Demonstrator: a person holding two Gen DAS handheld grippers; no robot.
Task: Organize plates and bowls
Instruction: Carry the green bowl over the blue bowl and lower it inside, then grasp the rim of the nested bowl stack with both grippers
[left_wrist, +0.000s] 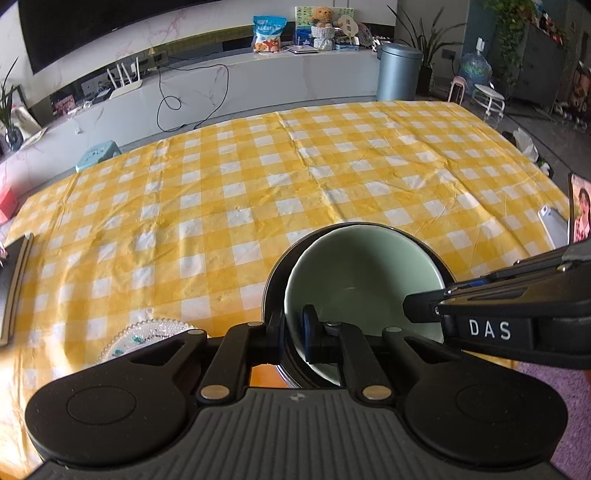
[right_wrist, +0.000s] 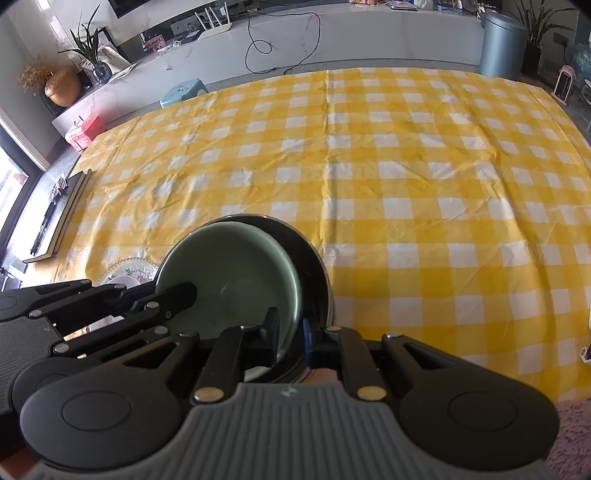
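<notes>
The green bowl (left_wrist: 354, 273) already sits nested inside the dark metal bowl (left_wrist: 275, 280), the pair standing at the near edge of the bench (left_wrist: 258, 177) on its yellow checked cloth. The left gripper (left_wrist: 293, 325) has its fingers narrow, clamped over the near-left rims of both bowls; the right gripper (right_wrist: 290, 328) is pinched the same way over the opposite rims. So the bowl stacking looks done. Just beside them, a glass plate (left_wrist: 147, 334) with a beaded edge lies on its own, and by my reading it remains to be sorted.
</notes>
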